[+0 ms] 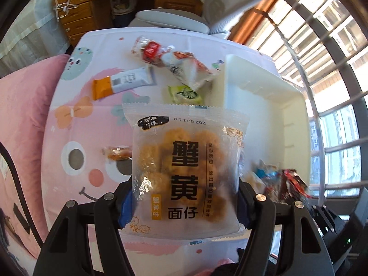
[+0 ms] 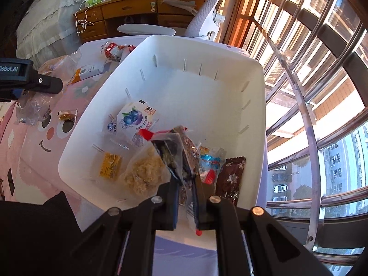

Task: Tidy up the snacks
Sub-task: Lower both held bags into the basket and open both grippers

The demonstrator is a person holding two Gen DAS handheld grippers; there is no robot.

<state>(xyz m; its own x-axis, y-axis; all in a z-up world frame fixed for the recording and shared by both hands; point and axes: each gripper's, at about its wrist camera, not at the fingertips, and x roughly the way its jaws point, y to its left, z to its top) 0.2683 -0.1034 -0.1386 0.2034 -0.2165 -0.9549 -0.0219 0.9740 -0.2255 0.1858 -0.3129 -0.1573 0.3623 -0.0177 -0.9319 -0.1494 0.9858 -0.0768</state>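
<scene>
1. Pink cartoon tablecloth (image 1: 69, 124) covering the table, smiling face print at the left
2. Orange-and-white bar packet (image 1: 122, 84) lying on the cloth at the upper left, well apart from the grippers
3. Small amber sweet (image 1: 117, 153) on the cloth, just left of the held bag
4. Left gripper (image 1: 184, 204) clamped on a clear crab-roe noodle-snack bag (image 1: 186, 161), blue pads pressing both side edges, bag upright and lifted off the cloth, short of the bin
5. Red-and-white wrappers (image 1: 170, 57) heaped at the far edge of the cloth, green packet (image 1: 185, 94) just below them, beside the bin's left wall
6. White plastic bin (image 2: 202, 53) standing on the right part of the table, near the window bars (image 2: 306, 105), open side up, slots along its inner walls
7. Inside the bin, left part: blueberry pouch (image 2: 133, 118), yellow packet (image 2: 110, 165) and clear bag of pale shredded snack (image 2: 145, 174) lying on the floor
8. Right gripper (image 2: 187, 203) pinched nearly together on a thin dark snack packet (image 2: 181, 158) with a red end, held above the bin's near part, over the other snacks
9. To its right in the bin: blue-and-red sweets (image 2: 209, 163) and brown snowflake wrapper (image 2: 231, 177), lying against the right wall
10. Wooden desk (image 2: 128, 9) and pale office chair (image 2: 147, 28) beyond the table
</scene>
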